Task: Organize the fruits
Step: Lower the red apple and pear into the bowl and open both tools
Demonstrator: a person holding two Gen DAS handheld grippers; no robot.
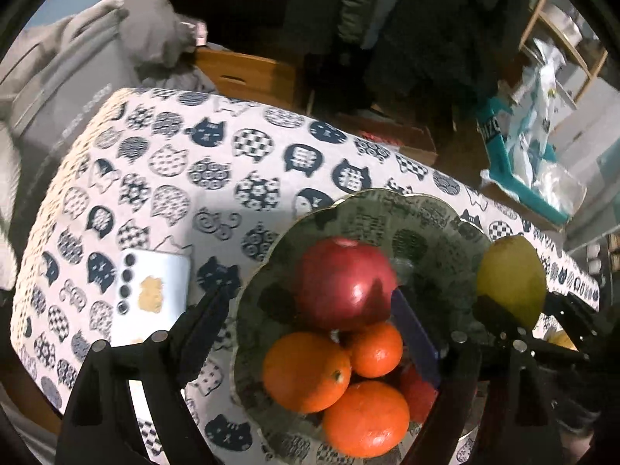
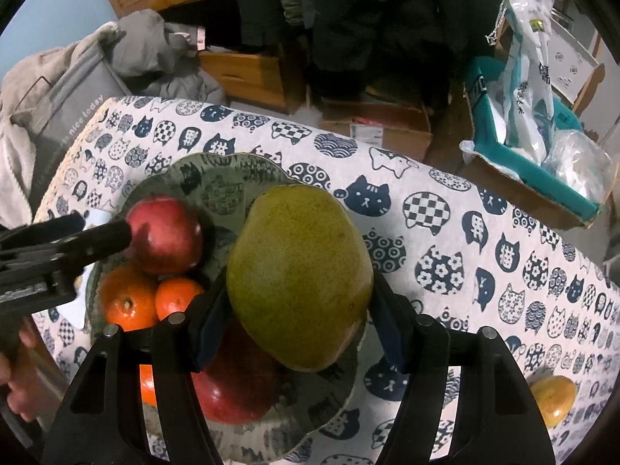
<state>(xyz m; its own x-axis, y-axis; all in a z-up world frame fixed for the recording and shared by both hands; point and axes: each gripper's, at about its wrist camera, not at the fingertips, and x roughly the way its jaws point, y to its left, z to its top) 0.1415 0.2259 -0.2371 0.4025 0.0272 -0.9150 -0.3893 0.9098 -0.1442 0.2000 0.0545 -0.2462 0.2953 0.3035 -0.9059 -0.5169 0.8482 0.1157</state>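
Your right gripper clamps the mango, hiding part of the bowl; your left gripper stands open, empty.

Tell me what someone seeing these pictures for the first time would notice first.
Most striking is the big green mango, clamped in the right claw and held over the near edge of the glass bowl. Next comes the bowl's bright pile: a red apple at the back, three oranges in front, with the open left claw above them. All of it sits on a tablecloth printed with cat faces.
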